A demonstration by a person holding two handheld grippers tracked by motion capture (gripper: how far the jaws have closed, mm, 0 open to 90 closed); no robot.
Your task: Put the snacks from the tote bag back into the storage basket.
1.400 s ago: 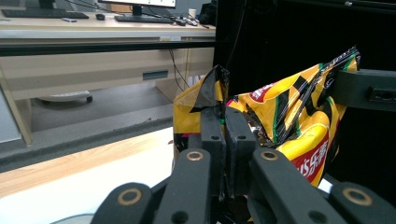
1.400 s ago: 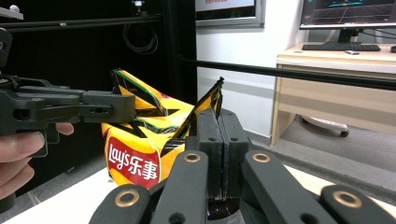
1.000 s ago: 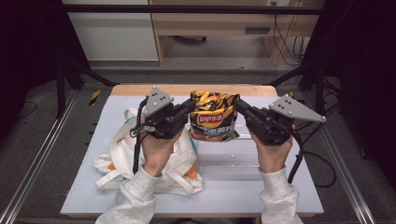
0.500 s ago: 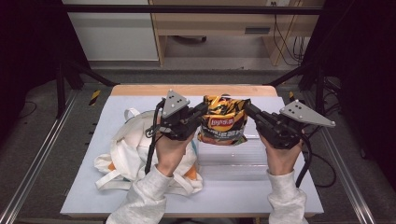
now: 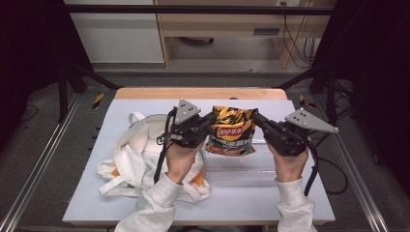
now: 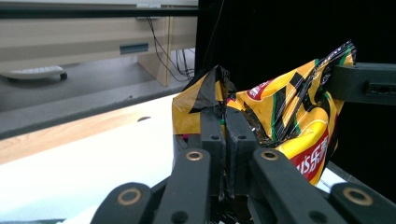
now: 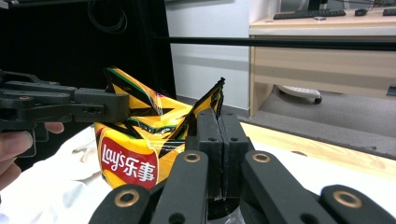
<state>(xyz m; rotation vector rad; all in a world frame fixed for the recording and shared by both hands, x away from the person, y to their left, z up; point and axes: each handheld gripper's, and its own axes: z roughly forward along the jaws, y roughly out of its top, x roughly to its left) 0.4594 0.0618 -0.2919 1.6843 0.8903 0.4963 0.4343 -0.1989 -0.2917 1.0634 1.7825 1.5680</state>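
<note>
Nearest the person's edge of the white table (image 5: 251, 203), two sleeved forearms come up, each hand carrying a gripper. Just beyond the left forearm, toward the table's left side, a white cloth tote bag (image 5: 140, 159) lies slumped with orange showing in its folds. Toward the right of the middle, a clear plastic tray (image 5: 241, 166) rests on the tabletop.

Above the tray hangs the yellow Lay's crisp packet (image 5: 232, 130), held off the table between the two tools. The left gripper (image 5: 209, 123) has its jaws closed tight on the packet's upper left corner; in the left gripper view the two black jaws pinch the crumpled foil with no gap. The right gripper (image 5: 257, 119) is likewise clamped on the upper right corner, as the right gripper view shows.

Farther off run the wooden strip at the table's far edge (image 5: 198, 93), then grey floor and a desk (image 5: 217, 19).

The step in hand looks like carrying the packet with both tools toward a resting place, either the tray beneath or the bag at left; which one cannot be told. The next move calls for keeping both pinches level so the foil does not tear or slip, lowering steadily, and letting go once the packet is supported.
</note>
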